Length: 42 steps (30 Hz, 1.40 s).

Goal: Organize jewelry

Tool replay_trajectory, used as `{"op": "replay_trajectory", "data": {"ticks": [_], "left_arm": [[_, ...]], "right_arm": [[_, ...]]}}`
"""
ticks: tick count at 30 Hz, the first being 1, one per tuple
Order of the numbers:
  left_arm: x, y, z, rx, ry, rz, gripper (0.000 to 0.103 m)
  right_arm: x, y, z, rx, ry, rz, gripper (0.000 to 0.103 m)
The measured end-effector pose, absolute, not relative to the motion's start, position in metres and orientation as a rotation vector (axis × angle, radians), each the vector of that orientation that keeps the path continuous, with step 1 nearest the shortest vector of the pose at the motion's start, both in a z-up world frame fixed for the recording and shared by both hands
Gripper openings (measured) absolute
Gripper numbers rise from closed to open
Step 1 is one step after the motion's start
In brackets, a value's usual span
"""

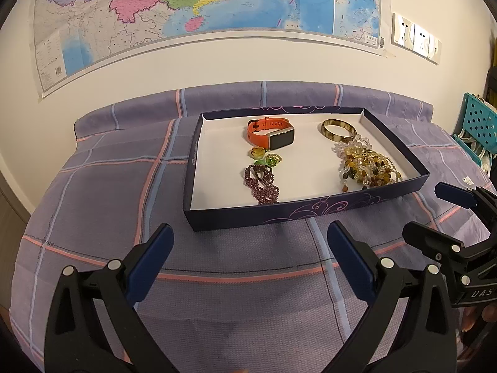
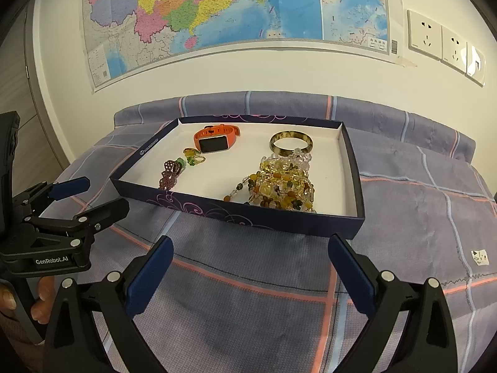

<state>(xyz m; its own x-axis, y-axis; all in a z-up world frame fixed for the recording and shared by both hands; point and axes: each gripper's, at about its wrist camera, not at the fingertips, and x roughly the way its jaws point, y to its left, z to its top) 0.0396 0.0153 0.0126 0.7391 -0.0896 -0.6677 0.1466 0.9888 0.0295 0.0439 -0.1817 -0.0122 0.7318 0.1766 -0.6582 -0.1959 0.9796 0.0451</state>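
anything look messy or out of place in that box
Mostly the amber and clear bead strands: they lie heaped in a tangle at the right of the box, spilling over the edge of the horn-patterned bangle. The orange smartwatch, the rings and the dark red bead bracelet lie apart, nothing damaged.

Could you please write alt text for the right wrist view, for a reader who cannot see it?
A shallow dark box on a purple checked cloth holds an orange watch, a bangle, small rings, a dark red bead bracelet and a heap of amber beads. The open right gripper points at it, the left gripper alongside, a map on the wall.
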Motion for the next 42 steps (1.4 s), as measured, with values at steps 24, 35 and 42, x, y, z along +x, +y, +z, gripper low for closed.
{"op": "replay_trajectory", "data": {"ticks": [24,35,42], "left_arm": [[0.0404,0.0155,0.0081,0.08,0.737,-0.126,0.098],[0.0409,0.0162,0.0076,0.08,0.741,-0.124,0.098],[0.0409,0.016,0.0066,0.08,0.742,-0.124,0.098]], "right_arm": [[0.043,-0.1825,-0.0138,-0.021,0.724,0.204,0.096],[0.0429,-0.183,-0.0135,-0.02,0.725,0.204,0.096],[0.0426,-0.1831,-0.0134,-0.018,0.725,0.204,0.096]]}}
